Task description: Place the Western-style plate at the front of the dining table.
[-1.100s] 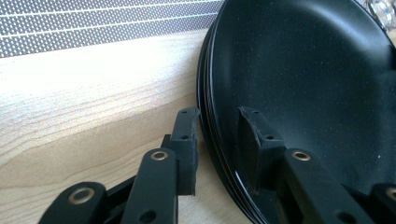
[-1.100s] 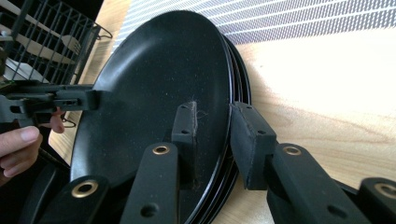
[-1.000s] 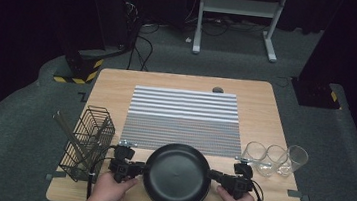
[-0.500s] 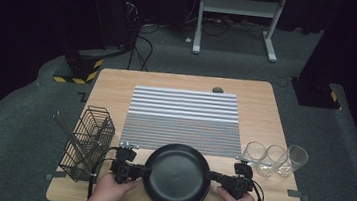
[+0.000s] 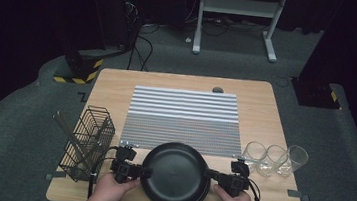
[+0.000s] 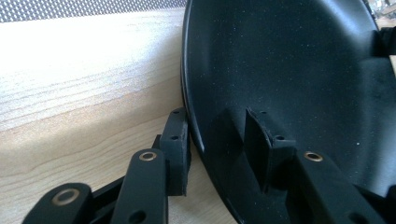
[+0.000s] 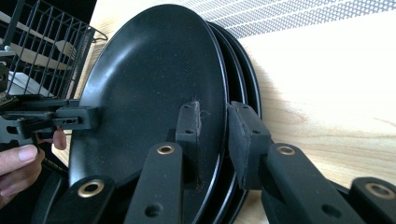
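Top black plate [image 5: 175, 173] is seen lying flat, face up, on a stack of black plates [image 5: 201, 196] at the near edge of the wooden table [image 5: 117, 86]. Plate is round, so no long axis can be given; its hollow faces up, rim roughly level. In the right gripper view the top plate [image 7: 154, 93] is seen w/ at least two more rims [image 7: 243, 70] under it, offset slightly toward the wood side.

Places rel. to the stack:
- Left gripper [image 5: 141, 171] is placed at the stack's left rim. In the left gripper view one jaw lies over the plate's [image 6: 289, 70] inner face, the other outside the rim by the table top; rim is between them. Left gripper [image 6: 217, 135] jaws have just been opening; a gap is seen on each side of the rim, so no pinch is noted.
- Right gripper [image 5: 213, 175] is placed at the stack's right rim, opposite the left one. Right gripper [image 7: 212, 128] jaws have just been closing w/ the plate edge between them: one jaw on the top plate's face, the other beyond the rims. Whether pads press yet cannot be told.
- Striped grey mat [image 5: 183, 118] is laid just beyond the stack, farther up the table.
- Wire basket [image 5: 87, 143] w/ utensils is stood to the stack's left, near but apart.
- Three clear glasses [image 5: 275, 158] are set in a row to the stack's right, slightly farther back.
- Person's hands [image 5: 114, 192] are seen behind each gripper, at the table's near edge.
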{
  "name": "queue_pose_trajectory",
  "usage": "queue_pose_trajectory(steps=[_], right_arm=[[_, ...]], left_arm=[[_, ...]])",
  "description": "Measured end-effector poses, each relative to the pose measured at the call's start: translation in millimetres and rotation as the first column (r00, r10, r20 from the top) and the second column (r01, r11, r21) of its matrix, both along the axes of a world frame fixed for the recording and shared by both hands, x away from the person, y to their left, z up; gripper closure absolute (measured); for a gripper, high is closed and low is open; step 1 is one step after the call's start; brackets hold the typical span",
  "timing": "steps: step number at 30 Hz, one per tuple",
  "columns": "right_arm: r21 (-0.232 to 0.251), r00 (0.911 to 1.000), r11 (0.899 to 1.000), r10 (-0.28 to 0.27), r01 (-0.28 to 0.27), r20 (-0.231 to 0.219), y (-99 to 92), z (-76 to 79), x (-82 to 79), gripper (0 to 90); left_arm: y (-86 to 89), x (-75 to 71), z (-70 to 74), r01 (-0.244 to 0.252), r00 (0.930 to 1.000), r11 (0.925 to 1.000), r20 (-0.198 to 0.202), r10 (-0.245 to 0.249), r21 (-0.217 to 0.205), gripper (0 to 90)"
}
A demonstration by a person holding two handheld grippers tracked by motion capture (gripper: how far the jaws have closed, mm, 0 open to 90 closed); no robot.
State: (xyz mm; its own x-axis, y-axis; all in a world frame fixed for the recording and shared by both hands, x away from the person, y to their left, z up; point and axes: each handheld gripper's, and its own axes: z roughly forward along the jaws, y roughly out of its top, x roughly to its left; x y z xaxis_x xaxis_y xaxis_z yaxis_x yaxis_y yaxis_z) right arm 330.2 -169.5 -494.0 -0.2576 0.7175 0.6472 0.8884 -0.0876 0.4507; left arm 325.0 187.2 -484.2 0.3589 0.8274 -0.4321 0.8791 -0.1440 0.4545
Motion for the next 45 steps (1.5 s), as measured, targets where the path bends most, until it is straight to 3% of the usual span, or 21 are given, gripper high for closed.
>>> queue_pose_trajectory(steps=[7,11,22,30,36,41,45], right_arm=[[-0.023,0.9993,1.0,-0.001,0.001,0.037,4.1,-0.3,2.9,73.9],[-0.061,0.9968,0.998,0.019,-0.014,0.077,6.6,0.6,1.6,73.8],[-0.151,0.9867,0.988,0.044,-0.021,0.157,14.6,2.2,1.5,75.5],[-0.187,0.9786,0.982,0.061,-0.024,0.196,17.2,1.1,2.3,78.8],[-0.243,0.9629,0.97,0.076,-0.011,0.259,21.4,0.4,1.0,81.9],[-0.272,0.9581,0.962,0.08,-0.002,0.275,24.9,1.9,2.6,82.7],[-0.261,0.9595,0.965,0.074,0.0,0.272,25.2,1.6,4.0,82.9]], left_arm=[[-1.1,0.6,0.9,0.004,1.0,0.9999,0.008,-0.004,0.01,61.3],[-4.1,-1.6,2.8,0.011,0.9985,0.9985,0.052,-0.014,0.054,60.7],[-4.3,-3.0,2.0,0.019,0.9963,0.9981,0.083,-0.024,0.059,60.2],[-2.2,-6.5,0.6,0.017,0.9937,0.9986,0.11,-0.022,0.049,60.5],[-1.6,-8.9,-1.3,0.01,0.9904,0.9991,0.137,-0.015,0.042,60.4],[-0.8,-8.8,-1.8,0.008,0.9882,0.9992,0.152,-0.014,0.04,60.4],[0.9,-7.4,-1.0,0.004,0.9865,0.9992,0.163,-0.011,0.041,61.1]])
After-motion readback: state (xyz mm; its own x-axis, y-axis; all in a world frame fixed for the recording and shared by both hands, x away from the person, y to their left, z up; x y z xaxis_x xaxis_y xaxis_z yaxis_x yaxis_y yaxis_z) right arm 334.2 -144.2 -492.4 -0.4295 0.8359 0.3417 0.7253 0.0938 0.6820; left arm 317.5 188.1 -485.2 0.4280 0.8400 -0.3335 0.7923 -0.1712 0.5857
